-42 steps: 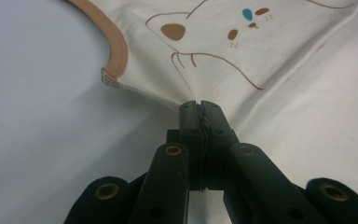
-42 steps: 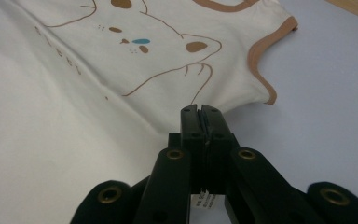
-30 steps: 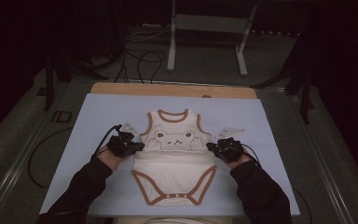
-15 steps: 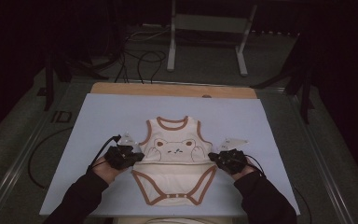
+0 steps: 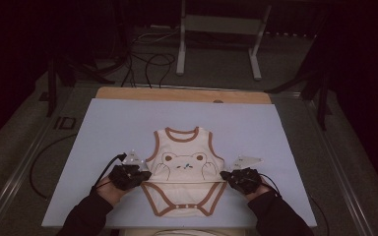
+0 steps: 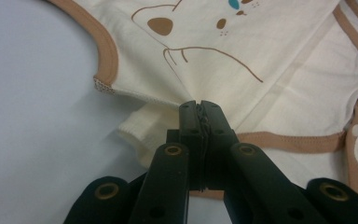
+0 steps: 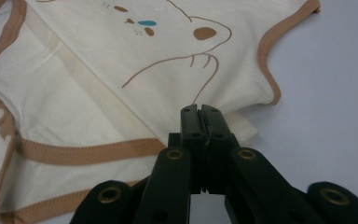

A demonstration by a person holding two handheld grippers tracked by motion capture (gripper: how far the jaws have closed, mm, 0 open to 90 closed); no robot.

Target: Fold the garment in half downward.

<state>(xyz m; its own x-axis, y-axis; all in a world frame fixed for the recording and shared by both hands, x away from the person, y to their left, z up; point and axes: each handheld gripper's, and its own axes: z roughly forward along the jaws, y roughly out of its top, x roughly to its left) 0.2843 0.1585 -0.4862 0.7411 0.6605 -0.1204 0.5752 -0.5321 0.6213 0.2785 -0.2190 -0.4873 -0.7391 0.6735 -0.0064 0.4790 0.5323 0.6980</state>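
Since a second ago both hands have drawn back toward the person, and the baby bodysuit (image 5: 185,172) has come with them: its top half now lies folded down over the lower half, the bear print facing up, the snap flap poking out below near the tabletop's front edge.

The left tongs (image 5: 139,175) are shut tight on the bodysuit's left side at the fold, cloth pinched between the jaws in the left gripper view (image 6: 200,112). The right tongs (image 5: 232,178) are likewise clamped on the right side (image 7: 200,114). This looks like the middle of a fold, the first crease just being laid. The next move probably calls for setting the layer flat, letting go at both sides, then taking a new hold for a second fold.

The blue mat (image 5: 103,128) around the garment is bare. Cables (image 5: 147,59) and a metal stand (image 5: 216,24) lie on the floor beyond the tabletop (image 5: 128,93), well apart; nothing stands in the way.
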